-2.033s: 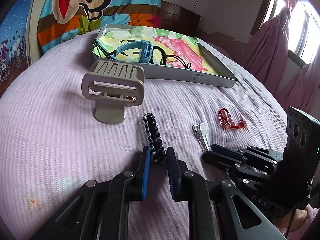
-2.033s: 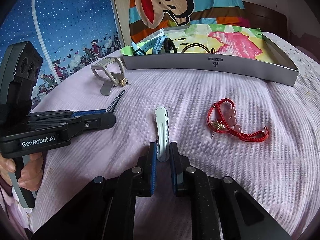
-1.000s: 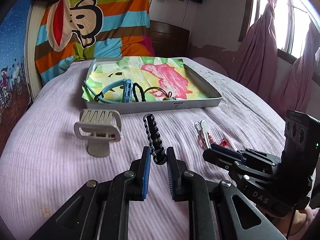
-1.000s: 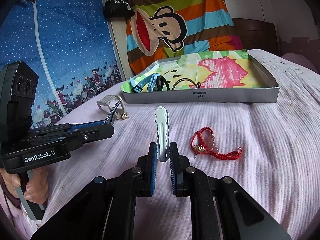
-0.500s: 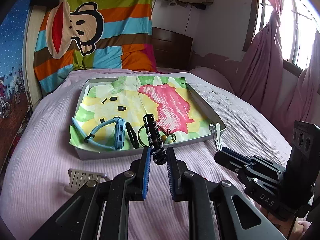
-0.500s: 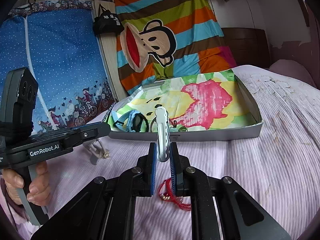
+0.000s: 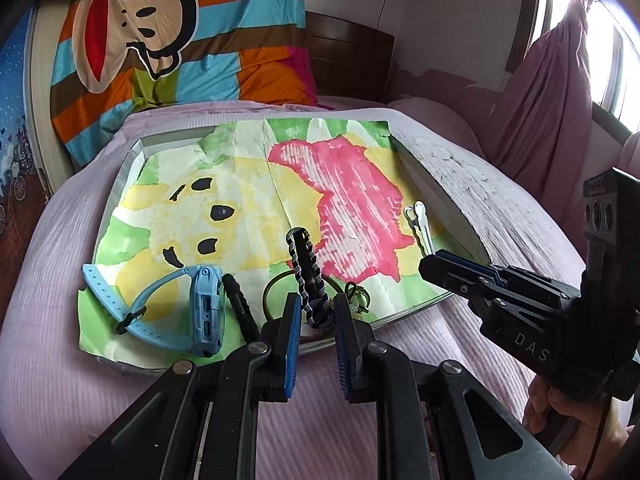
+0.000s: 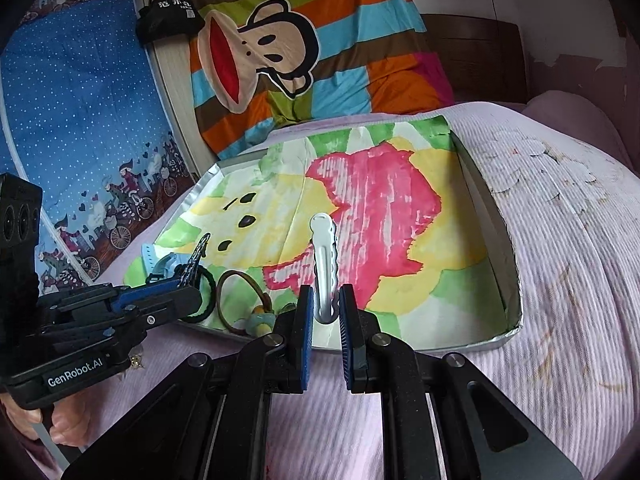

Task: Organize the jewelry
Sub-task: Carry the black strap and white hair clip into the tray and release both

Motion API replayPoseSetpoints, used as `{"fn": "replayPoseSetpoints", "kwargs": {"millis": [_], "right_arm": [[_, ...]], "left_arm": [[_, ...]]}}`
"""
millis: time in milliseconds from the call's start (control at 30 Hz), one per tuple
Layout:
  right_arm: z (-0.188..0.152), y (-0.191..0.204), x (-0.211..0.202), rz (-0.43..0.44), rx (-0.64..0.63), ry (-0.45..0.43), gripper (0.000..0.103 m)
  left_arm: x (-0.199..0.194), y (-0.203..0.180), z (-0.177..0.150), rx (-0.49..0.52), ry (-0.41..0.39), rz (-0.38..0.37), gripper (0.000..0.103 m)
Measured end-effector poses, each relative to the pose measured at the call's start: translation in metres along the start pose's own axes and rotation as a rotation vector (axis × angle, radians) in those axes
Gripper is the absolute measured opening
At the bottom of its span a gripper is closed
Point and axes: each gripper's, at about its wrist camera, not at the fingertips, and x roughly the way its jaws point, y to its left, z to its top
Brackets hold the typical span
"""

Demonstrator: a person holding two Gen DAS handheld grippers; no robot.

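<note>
Low in the right wrist frame, at lower left: left gripper body reading "GenRobot.AI"; low right in the left wrist frame, right gripper body reading "DAS". Both clenching, each grasping a hair clip.

Centre bottom of the left wrist frame: blue pads pinching the base of a black patterned hair clip, tip pointing up over the near edge of the tray. Centre of the right wrist frame: white hair clip standing between pads, likewise hovering over the tray's near part.

Just beyond, lying inside the tray at lower left: blue watch, black hair tie, brown hair tie with a small charm. Lining the tray: painted paper in yellow, green and pink.

Spreading all round: lilac ribbed bedspread. Farther back, upper centre: striped monkey-print blanket, dark headboard. Hanging at upper left: black bag with white characters, too small for reading. Upper right: pink curtain by a window.
</note>
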Motion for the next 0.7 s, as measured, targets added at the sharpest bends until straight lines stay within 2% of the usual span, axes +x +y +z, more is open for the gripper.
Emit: {"fn": "replayPoseSetpoints", "kwargs": {"millis": [367, 700], "right_arm": [[0.0, 0.0, 0.036, -0.022, 0.001, 0.112, 0.011], [0.0, 0.0, 0.041, -0.022, -0.007, 0.129, 0.012]], "left_arm": [[0.017, 0.001, -0.001, -0.006, 0.071, 0.019, 0.015], [0.018, 0.013, -0.005, -0.064, 0.079, 0.024, 0.016]]}}
